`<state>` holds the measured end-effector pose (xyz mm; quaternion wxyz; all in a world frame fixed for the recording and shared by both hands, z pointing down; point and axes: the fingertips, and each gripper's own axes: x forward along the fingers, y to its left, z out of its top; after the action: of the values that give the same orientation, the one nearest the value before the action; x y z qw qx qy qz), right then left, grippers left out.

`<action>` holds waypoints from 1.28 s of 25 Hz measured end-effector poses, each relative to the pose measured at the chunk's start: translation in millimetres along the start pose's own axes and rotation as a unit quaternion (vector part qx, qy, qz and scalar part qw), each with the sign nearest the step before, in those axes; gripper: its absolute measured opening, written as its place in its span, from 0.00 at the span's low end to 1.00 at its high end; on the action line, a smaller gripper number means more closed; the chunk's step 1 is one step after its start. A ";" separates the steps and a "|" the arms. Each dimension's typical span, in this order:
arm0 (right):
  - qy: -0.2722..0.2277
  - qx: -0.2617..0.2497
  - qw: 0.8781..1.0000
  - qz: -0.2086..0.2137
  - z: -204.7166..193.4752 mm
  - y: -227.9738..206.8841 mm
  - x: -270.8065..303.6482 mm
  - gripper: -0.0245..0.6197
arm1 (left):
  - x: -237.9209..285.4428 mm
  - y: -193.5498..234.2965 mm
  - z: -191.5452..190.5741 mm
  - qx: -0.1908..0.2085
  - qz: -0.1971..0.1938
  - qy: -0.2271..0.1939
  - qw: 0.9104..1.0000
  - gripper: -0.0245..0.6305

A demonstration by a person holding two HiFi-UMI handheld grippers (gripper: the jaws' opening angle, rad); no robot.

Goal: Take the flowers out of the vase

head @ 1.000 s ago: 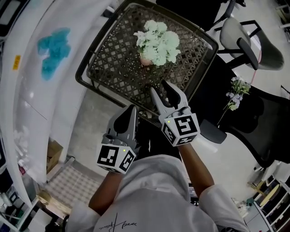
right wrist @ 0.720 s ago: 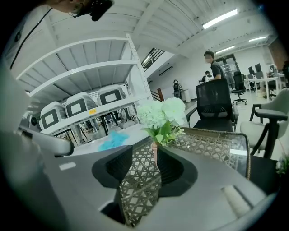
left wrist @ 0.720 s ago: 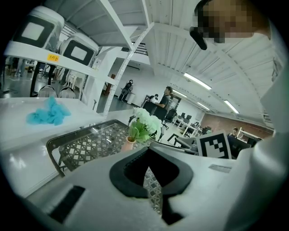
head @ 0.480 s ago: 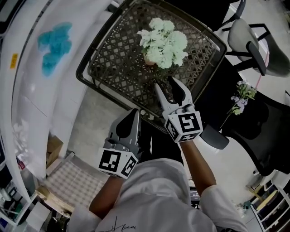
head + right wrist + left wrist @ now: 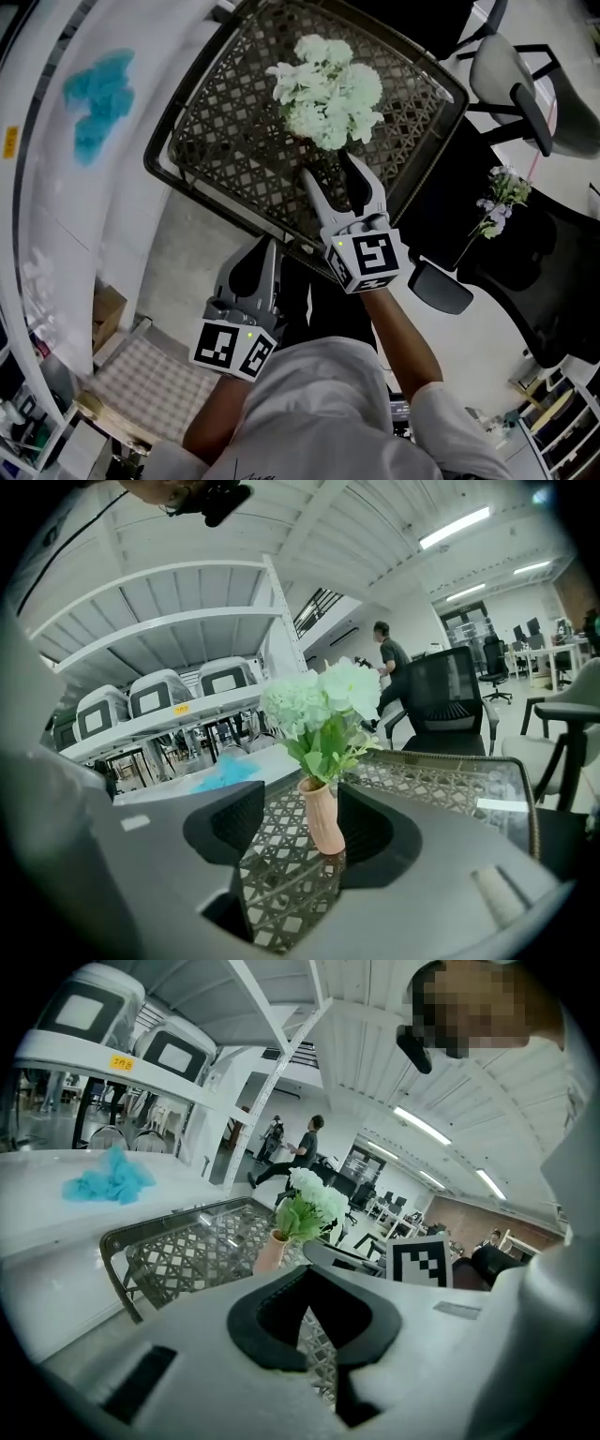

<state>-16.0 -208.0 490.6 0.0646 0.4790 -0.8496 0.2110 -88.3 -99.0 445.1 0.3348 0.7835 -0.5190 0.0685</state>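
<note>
A bunch of pale green and white flowers [image 5: 328, 86] stands in a small pinkish vase [image 5: 323, 817] on the woven, glass-topped table [image 5: 225, 141]; from the head view the blooms hide the vase. My right gripper [image 5: 327, 171] hangs just short of the flowers, open, and its jaws have just been opening. In the right gripper view the vase shows beyond the jaws of the right gripper [image 5: 298, 803], apart from both. My left gripper [image 5: 264, 251] is lower, off the table's near edge, shut and empty. From the left gripper [image 5: 307, 1274] the flowers [image 5: 314, 1206] are seen well ahead.
A white counter [image 5: 112, 187] with a blue cloth [image 5: 97, 101] runs along the left. A black office chair [image 5: 553, 272] at the right carries a second flower sprig [image 5: 495, 194]. A grey chair [image 5: 525, 80] stands behind it. A cardboard box [image 5: 106, 317] sits on the floor.
The right gripper's jaws have spread wider and it has sunk closer to the flowers. The left gripper has dropped a little, still shut.
</note>
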 end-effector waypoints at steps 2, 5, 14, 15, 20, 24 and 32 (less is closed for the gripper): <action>0.000 0.000 1.000 -0.003 -1.3 -2.5 3.7 0.42 | 1.8 1.8 -1.6 -0.002 0.003 0.001 1.000 0.04; -0.005 0.000 1.000 -0.009 -0.8 -5.8 8.7 0.42 | 4.9 3.7 -1.8 -0.003 0.004 0.000 1.000 0.04; -0.019 0.003 1.000 -0.022 -2.6 -10.9 32.5 0.45 | 5.1 19.2 -9.1 -0.008 0.016 0.010 1.000 0.04; -0.021 0.004 1.000 -0.023 -3.1 -11.4 36.1 0.45 | 5.2 21.6 -9.5 -0.009 0.018 0.011 1.000 0.04; -0.017 0.008 1.000 -0.022 -11.7 -15.8 49.3 0.45 | 7.8 29.3 -14.8 -0.014 0.024 0.017 0.999 0.04; -0.016 0.006 1.000 -0.023 -17.1 -20.8 60.1 0.46 | 9.1 36.3 -19.8 -0.019 0.028 0.020 0.999 0.04; -0.024 0.003 1.000 -0.012 -13.4 -21.7 78.2 0.46 | 11.5 47.5 -29.4 -0.024 0.036 0.031 0.999 0.04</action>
<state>-40.6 -273.7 533.5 0.0451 0.4940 -0.8448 0.2008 -116.9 -101.6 494.4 0.3670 0.7537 -0.5374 0.0924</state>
